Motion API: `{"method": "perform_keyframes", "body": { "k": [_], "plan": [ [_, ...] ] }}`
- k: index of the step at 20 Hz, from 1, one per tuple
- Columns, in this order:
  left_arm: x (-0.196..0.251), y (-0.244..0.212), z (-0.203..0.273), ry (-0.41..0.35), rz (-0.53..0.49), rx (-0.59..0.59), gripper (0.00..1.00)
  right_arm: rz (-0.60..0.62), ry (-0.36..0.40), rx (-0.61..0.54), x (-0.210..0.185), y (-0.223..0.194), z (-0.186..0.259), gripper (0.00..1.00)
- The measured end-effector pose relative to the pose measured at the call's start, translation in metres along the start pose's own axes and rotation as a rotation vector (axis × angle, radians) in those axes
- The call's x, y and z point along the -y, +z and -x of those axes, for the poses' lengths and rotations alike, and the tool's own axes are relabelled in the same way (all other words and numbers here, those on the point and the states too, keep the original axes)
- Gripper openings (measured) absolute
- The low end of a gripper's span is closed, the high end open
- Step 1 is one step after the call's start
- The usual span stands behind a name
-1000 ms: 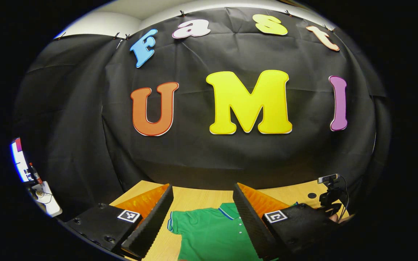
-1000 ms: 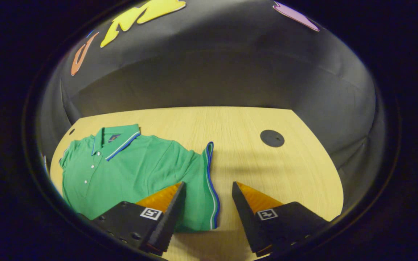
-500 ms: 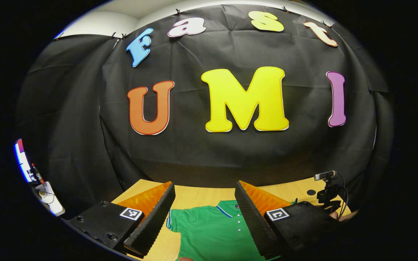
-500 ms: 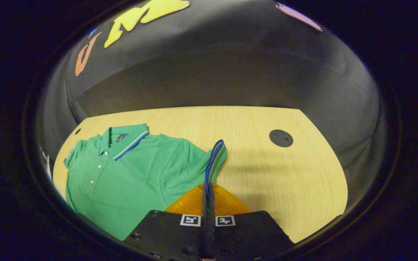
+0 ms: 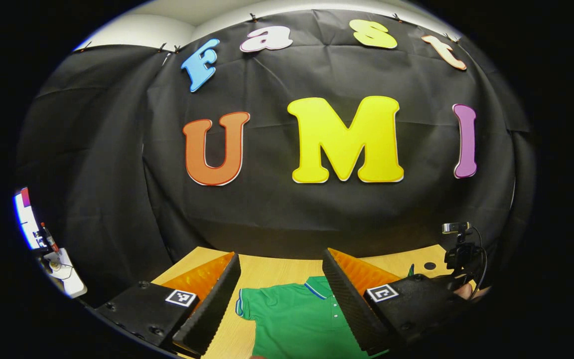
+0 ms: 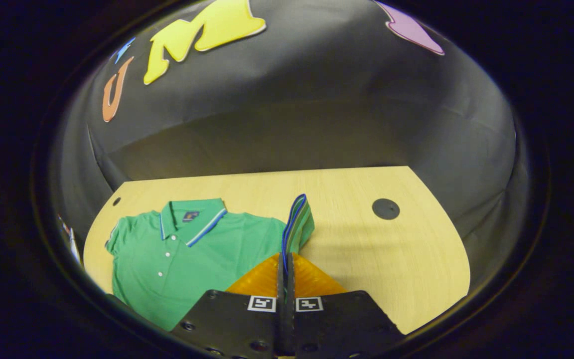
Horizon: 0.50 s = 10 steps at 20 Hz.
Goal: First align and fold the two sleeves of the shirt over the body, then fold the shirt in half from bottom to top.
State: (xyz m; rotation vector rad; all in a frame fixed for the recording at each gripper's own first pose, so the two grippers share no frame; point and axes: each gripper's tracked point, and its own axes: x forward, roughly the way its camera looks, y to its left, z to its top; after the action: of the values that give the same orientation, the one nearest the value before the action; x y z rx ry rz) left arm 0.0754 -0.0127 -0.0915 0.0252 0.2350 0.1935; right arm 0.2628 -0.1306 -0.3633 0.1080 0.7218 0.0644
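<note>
A green polo shirt [image 6: 177, 259] with blue-and-white trim lies face up on the wooden table [image 6: 376, 259], collar toward the wall. My right gripper [image 6: 285, 257] is shut on the cuff of the shirt's right-hand sleeve [image 6: 298, 224], which stands lifted off the table and bunched upward. In the left gripper view the shirt [image 5: 297, 314] shows between the fingers of my left gripper [image 5: 281, 255], which hovers open above the collar end with nothing in it. A tip of the raised sleeve [image 5: 411, 270] peeks past its right finger.
A round black grommet [image 6: 385, 208] sits in the table right of the sleeve, a smaller one [image 6: 116, 201] at the far left corner. A small camera on a black mount [image 5: 459, 244] and a hand [image 5: 469, 291] show at the right. A lit screen [image 5: 25, 219] stands outside the booth.
My right gripper went from open beside the sleeve to shut on its cuff, then lifted it up off the table. My left gripper stayed open and barely shifted.
</note>
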Motion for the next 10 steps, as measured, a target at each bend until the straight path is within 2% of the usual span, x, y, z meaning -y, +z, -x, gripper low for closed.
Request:
{"method": "perform_keyframes", "body": {
  "k": [6, 10],
  "plan": [
    [-0.061, -0.009, 0.009, 0.080, 0.009, -0.013, 1.00, 0.038, 0.031, -0.038, -0.079, 0.000, -0.007, 0.00],
    [-0.094, -0.021, 0.017, 0.113, 0.021, -0.041, 1.00, 0.050, 0.042, -0.093, -0.118, -0.014, -0.021, 0.00]
  ]
}}
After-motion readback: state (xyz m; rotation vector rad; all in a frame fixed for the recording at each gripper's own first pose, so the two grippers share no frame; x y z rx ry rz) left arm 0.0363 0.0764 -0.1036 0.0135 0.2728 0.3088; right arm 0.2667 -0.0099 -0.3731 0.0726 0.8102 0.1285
